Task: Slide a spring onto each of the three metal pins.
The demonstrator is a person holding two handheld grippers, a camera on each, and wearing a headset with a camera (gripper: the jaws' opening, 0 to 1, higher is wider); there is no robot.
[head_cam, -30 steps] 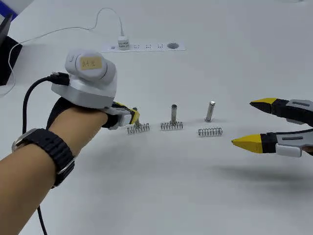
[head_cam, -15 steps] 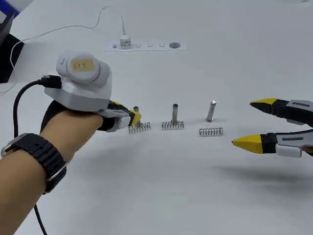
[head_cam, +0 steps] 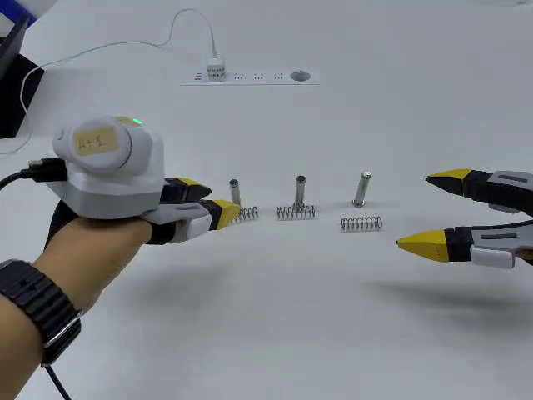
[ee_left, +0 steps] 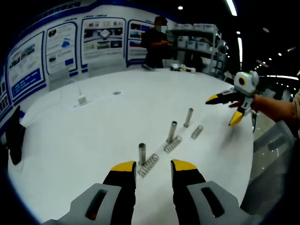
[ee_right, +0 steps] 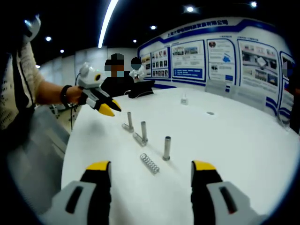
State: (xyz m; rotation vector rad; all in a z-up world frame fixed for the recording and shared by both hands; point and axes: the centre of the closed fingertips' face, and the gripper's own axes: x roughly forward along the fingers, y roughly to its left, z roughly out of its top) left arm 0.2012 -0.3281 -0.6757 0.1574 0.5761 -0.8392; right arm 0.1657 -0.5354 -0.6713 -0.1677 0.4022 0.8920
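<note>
Evidently aiming at the leftmost spring (head_cam: pixel 245 214), the left gripper (head_cam: pixel 218 200) is half-open and empty; the right gripper (head_cam: pixel 415 210) hangs wide open, empty.

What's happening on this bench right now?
A person holds a gripper in each hand over a white table. Three pins stand upright in a row, each with a spring lying flat beside it; none is on a pin yet. The left gripper, jaws open, sits close to the leftmost spring without gripping it. The right gripper hangs open off to the right, holding nothing.
</note>
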